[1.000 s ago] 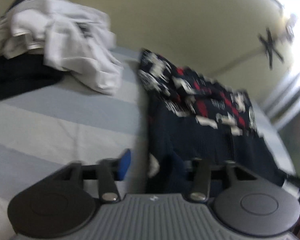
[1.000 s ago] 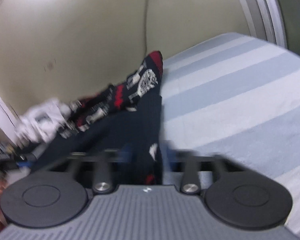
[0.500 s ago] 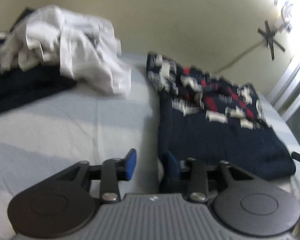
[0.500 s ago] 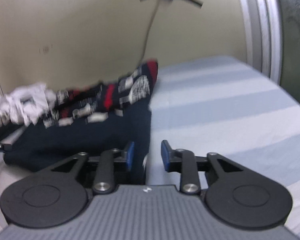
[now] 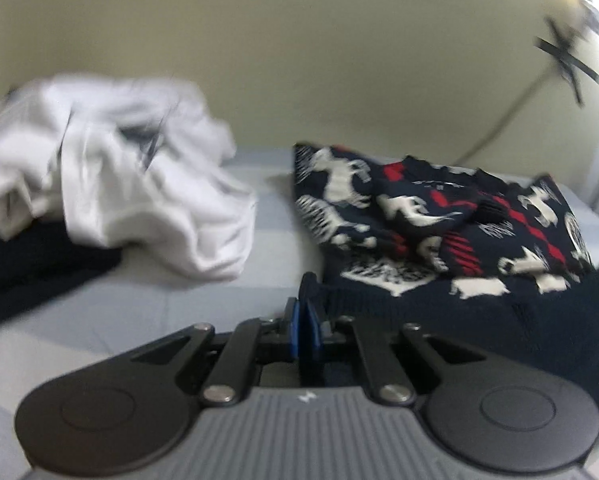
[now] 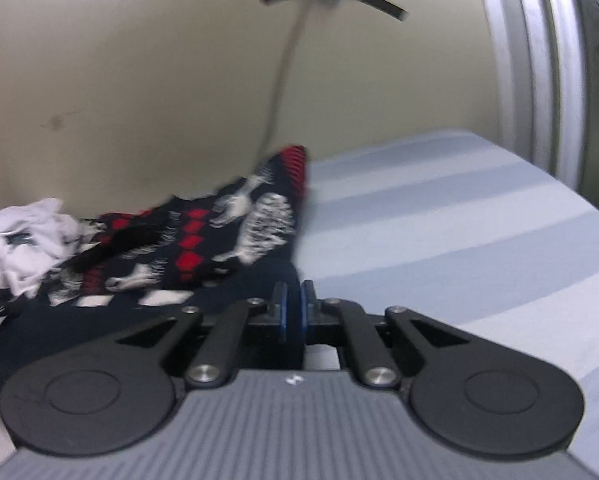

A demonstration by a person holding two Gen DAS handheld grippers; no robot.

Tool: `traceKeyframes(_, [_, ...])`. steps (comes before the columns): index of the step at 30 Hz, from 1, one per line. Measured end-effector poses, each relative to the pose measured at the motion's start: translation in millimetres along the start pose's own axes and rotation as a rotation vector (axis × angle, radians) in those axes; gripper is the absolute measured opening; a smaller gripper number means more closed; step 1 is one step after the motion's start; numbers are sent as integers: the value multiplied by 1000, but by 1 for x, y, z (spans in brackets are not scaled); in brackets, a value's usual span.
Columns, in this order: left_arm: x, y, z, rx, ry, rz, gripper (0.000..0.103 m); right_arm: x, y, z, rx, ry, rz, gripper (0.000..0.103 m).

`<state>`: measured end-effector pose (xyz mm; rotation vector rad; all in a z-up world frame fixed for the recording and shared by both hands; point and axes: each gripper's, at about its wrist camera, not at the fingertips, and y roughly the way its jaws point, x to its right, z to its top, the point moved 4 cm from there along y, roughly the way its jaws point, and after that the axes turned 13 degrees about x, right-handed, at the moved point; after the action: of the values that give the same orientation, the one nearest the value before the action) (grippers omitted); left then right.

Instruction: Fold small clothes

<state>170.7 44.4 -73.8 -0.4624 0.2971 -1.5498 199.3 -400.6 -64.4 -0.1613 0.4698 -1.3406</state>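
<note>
Both tools clamped on the patterned sweater's near hem.
The left tool (image 5: 305, 320) and right tool (image 6: 293, 312) each pinched a corner of the navy sweater (image 5: 439, 232), which lay on the striped bed (image 6: 459, 232).

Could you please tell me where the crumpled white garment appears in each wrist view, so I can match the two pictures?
Left wrist: the white garment fills the left half, heaped on the striped bedsheet.
Right wrist: the same garment sits small at the far left edge.
Shared landmark: the navy patterned sweater, lying to its right in both views.
</note>
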Motion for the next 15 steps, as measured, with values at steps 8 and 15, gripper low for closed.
traceKeyframes(8, [-12,-24,32,85,-4,-12,11,1,-16,45,13,-38,76,27])
traceKeyframes(15, [-2,15,104,107,58,-14,46,-13,26,122,27,66,210,36])
